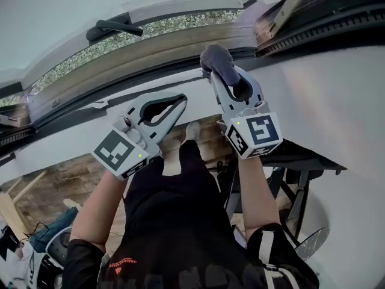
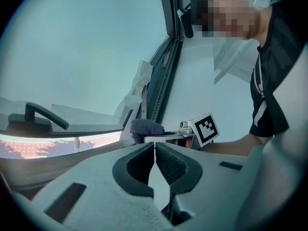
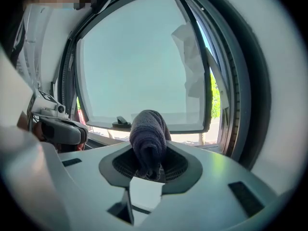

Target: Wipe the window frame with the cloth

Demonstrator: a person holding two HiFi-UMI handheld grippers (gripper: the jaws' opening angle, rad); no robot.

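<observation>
A dark grey cloth [image 1: 218, 61] is bunched in my right gripper [image 1: 213, 76], which is shut on it; the cloth's free end presses against the lower window frame [image 1: 150, 80] near its right corner. In the right gripper view the cloth [image 3: 148, 133] stands up between the pads of that gripper [image 3: 149, 154] and hides the frame behind it. My left gripper [image 1: 181, 100] hangs just left of and below the cloth, off the frame, jaws shut on nothing. In the left gripper view, its closed tips [image 2: 154, 147] point toward the cloth [image 2: 146, 128].
The open window sash [image 3: 144, 57] carries a black handle [image 1: 113, 27] at the upper left. A dark hinge rail [image 1: 337, 23] runs along the upper right. Below are the white wall, a wooden floor [image 1: 72, 179] and a black stand [image 1: 301, 161].
</observation>
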